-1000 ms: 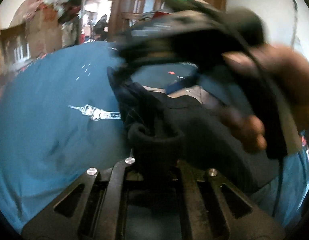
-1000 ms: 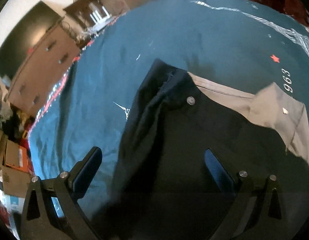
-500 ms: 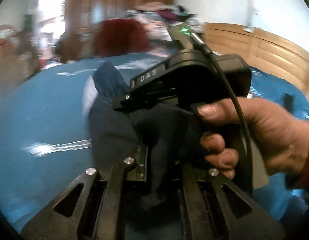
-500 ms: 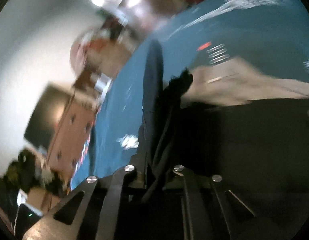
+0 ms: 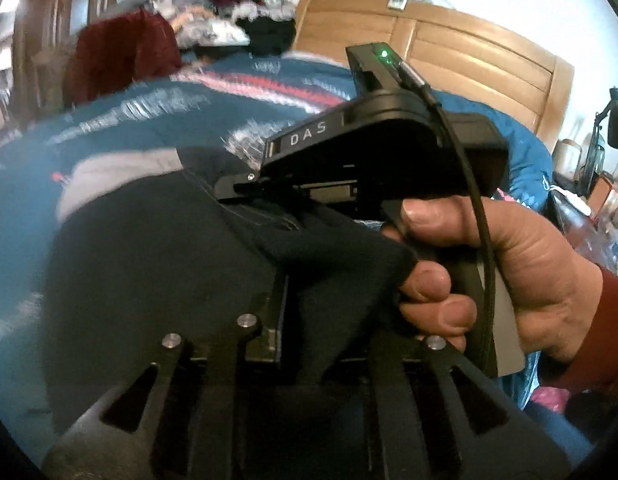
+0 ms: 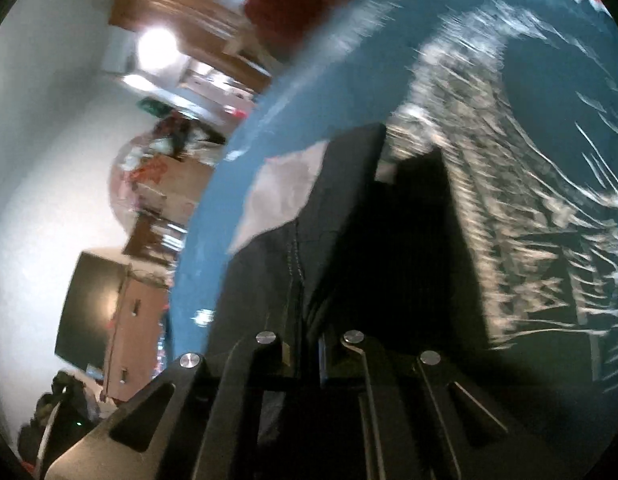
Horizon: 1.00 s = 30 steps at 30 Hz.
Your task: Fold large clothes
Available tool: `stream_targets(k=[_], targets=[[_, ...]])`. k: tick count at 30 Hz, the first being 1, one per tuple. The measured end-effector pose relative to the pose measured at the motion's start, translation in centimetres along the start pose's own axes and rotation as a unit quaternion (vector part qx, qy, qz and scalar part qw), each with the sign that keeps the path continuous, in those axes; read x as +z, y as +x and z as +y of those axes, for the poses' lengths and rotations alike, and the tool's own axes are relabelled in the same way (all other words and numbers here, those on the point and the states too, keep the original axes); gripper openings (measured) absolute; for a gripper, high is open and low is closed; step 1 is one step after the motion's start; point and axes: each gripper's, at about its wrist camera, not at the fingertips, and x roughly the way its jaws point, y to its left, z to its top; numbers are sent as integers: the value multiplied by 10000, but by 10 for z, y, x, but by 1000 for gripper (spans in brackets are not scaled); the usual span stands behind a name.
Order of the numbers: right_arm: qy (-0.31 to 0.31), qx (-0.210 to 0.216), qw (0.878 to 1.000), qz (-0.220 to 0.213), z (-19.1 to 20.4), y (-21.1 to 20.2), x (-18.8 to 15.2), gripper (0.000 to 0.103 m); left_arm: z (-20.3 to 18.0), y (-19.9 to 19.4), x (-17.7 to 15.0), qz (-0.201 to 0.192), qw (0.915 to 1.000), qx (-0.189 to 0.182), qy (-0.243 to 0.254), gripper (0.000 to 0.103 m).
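Dark navy trousers with a grey lining (image 5: pixel 149 264), the large garment to be folded, hang between the two claws above a bed spread with a teal patterned cover (image 5: pixel 25 168). Left claw (image 5: pixel 305 340): closed, its fingers pinching a bunched edge of the cloth. Right claw (image 6: pixel 309 352): closed likewise on a stitched seam, the cloth running away from it towards the bed. In the left wrist view the right claw's black body, gripped by the person's hand (image 5: pixel 489 272), sits just beside the left claw. Both pinched edges are therefore close together, probably so that one half of the garment drapes over the other. Wooden headboard (image 5: pixel 469 52) and heaped clothes (image 5: pixel 229 16) lie behind.
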Motion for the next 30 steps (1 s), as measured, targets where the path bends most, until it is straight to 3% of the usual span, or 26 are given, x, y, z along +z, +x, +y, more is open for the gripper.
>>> stream_targets(k=[3,4,5,7,8,10,11,13,16,22,27,30], targets=[[538,-307,9967,522,-53,29,-7,8,2,47,-19,656,9977,179,-34,17],[601,-223,9967,504,-59,31,-7,5,-1,48,-23,545,9981,284,96,18],[655,-94,9958,639,-62,29,-7,10,-1,45,-22,498,9983,287,114,22],[679,5,9960,578,-59,22,-5,20,1,28,-20,544,9985,78,-6,31],[655,67,9960,598,-58,18,-6,32,1,17,-22,542,9985,-15,-56,32],[694,234,9950,675,-61,9,-8,47,4,-23,-28,301,9995,-117,-49,33],[719,249,9946,707,-63,3,-11,48,7,-48,-35,79,9999,-125,-32,35],[737,278,9942,733,-68,-13,-16,51,18,-91,-48,-342,9993,85,-103,43],[616,257,9956,664,-58,-38,-31,64,40,-140,-73,-768,9944,711,-170,53],[269,179,9970,708,-28,-55,-59,75,91,-129,-103,-305,9912,1208,-438,57],[128,-66,9967,800,-21,-45,-76,73,101,-109,-99,-279,9896,1277,-594,57],[212,106,9969,744,-21,-42,-85,36,101,-98,-101,-187,9896,1326,-515,61]])
